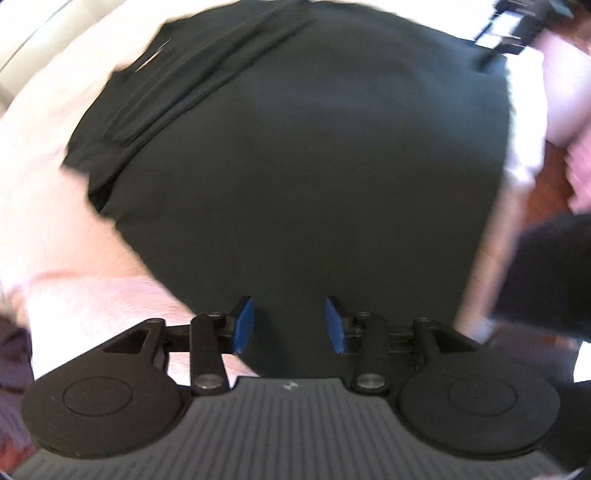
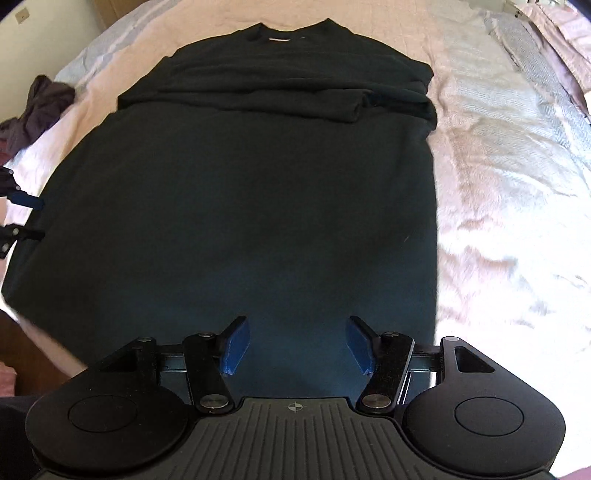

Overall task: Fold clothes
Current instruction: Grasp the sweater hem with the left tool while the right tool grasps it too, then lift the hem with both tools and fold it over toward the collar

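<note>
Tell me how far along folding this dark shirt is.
Done: the dark shirt lies flat on the bed, both sleeves folded in across the chest. In hand: nothing; the left gripper and right gripper hover open near the hem. Left: folding the body up toward the collar.

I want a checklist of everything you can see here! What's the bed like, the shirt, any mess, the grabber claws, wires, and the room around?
Surface: pale pink quilted bedspread, wrinkled on the right side.
Job's things: dark green T-shirt lying flat, collar at the far end, sleeves folded in across the chest.
Clutter: crumpled dark purple-grey cloth on the bed's far left edge.
Grippers: right gripper open, blue pads apart above the shirt's near hem; left gripper open, empty, over the shirt; that view is blurred.
Cables: nothing seen.
Surroundings: cream wall behind the bed, reddish-brown wooden floor beside it.
</note>
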Action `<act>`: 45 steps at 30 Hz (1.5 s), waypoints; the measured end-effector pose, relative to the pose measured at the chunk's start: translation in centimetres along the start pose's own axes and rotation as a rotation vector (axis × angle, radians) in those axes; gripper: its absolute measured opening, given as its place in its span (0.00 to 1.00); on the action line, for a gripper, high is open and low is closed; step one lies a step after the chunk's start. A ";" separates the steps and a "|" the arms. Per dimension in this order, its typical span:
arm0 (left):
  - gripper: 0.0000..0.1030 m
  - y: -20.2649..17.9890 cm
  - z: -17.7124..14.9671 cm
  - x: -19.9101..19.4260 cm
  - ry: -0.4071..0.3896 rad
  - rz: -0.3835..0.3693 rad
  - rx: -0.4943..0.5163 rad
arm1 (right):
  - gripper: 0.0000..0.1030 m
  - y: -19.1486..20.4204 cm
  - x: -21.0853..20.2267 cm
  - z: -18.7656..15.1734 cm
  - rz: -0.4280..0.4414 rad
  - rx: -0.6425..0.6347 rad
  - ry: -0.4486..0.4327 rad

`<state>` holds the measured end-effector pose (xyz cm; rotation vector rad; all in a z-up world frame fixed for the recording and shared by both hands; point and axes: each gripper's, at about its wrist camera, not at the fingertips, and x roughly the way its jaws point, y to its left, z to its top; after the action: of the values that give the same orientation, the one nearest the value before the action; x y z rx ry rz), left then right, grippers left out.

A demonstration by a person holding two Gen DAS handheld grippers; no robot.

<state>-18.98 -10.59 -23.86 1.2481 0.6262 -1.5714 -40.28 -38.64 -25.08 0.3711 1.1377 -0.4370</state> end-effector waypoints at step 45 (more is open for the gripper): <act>0.43 -14.7 -6.9 5.0 -0.257 0.705 0.398 | 0.60 1.8 7.3 -20.0 -0.504 -0.977 -0.592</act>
<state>-29.41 -1.17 -33.42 1.3243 -0.2958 -1.2383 -52.46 -28.25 -39.22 -0.8675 0.7257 -0.3396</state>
